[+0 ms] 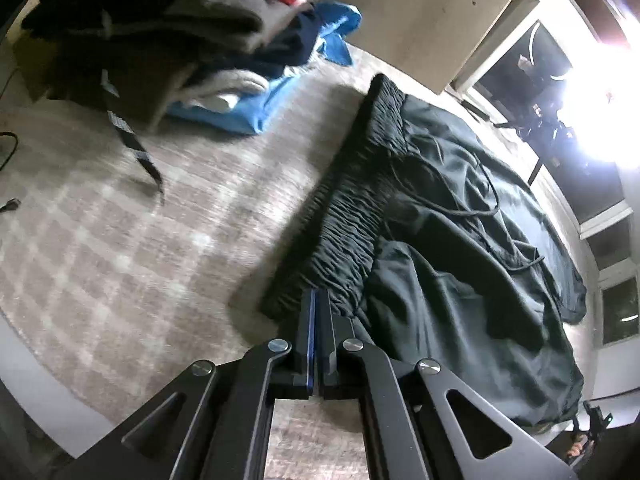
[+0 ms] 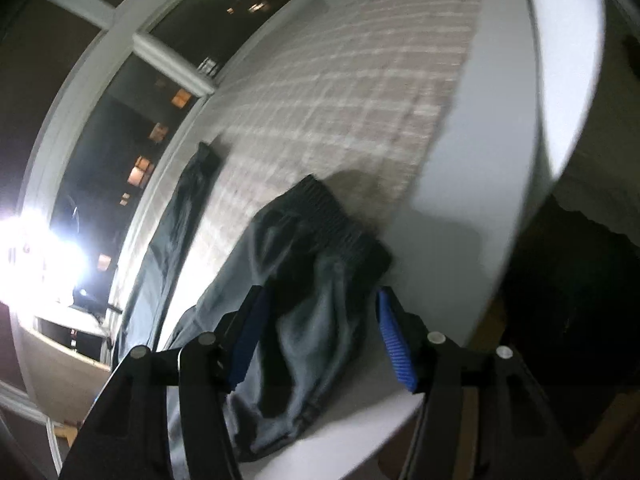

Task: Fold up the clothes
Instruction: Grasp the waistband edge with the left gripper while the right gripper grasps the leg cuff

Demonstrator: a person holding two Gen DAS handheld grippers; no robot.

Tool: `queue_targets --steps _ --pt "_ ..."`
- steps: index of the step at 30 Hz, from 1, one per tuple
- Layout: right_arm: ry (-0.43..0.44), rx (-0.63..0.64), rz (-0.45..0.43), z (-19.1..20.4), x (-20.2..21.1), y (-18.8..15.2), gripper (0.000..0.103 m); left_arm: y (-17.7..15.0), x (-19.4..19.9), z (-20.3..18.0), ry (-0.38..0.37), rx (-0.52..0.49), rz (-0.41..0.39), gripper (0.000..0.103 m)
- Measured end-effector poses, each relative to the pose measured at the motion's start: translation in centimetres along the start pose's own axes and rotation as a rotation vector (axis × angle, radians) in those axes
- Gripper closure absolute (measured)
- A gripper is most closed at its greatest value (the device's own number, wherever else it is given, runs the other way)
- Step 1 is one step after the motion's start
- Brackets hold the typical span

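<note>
Black pants (image 1: 460, 240) lie spread on a checked beige rug (image 1: 120, 240), their gathered elastic waistband (image 1: 352, 200) running diagonally and a drawstring loose on top. My left gripper (image 1: 319, 294) is shut, its tips over the near end of the waistband; no cloth shows between the fingers. In the right wrist view the same pants (image 2: 304, 280) look grey-black, with the waistband (image 2: 344, 220) toward the rug's edge and one leg (image 2: 180, 216) stretching away to the left. My right gripper (image 2: 320, 308) is open just above the cloth below the waistband, its blue pads (image 2: 394, 340) on either side.
A heap of folded clothes (image 1: 240, 20) in red, grey, navy and blue sits at the rug's far left, with a strap (image 1: 132, 140) trailing from it. A wooden panel (image 1: 420, 12) stands behind. Dark windows (image 2: 132, 152) and a glaring lamp (image 1: 600, 92) line one side. White floor (image 2: 480, 160) borders the rug.
</note>
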State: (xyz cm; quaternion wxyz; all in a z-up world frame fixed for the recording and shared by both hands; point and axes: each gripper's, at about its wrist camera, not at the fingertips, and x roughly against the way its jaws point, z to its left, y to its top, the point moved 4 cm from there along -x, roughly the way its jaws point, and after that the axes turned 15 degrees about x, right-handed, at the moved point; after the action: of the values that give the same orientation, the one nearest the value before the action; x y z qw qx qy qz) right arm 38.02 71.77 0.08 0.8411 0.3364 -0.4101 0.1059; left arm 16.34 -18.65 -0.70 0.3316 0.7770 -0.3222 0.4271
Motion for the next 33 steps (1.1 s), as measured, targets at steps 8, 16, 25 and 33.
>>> queue_targets --steps 8,16,25,33 --pt "0.005 0.03 0.056 1.1 -2.1 -0.9 0.048 -0.1 -0.9 0.3 -0.011 0.019 0.048 0.082" --pt "-0.003 0.099 0.061 2.9 -1.7 -0.7 0.094 0.0 -2.0 -1.2 0.005 -0.015 0.059 0.049" --pt "-0.007 0.116 0.03 3.8 -0.2 0.5 0.099 -0.5 -2.9 -1.0 0.03 -0.001 0.054 0.103" --pt "0.004 0.15 0.018 5.8 0.3 1.6 0.1 -0.4 -0.6 1.2 -0.019 0.081 0.072 0.068"
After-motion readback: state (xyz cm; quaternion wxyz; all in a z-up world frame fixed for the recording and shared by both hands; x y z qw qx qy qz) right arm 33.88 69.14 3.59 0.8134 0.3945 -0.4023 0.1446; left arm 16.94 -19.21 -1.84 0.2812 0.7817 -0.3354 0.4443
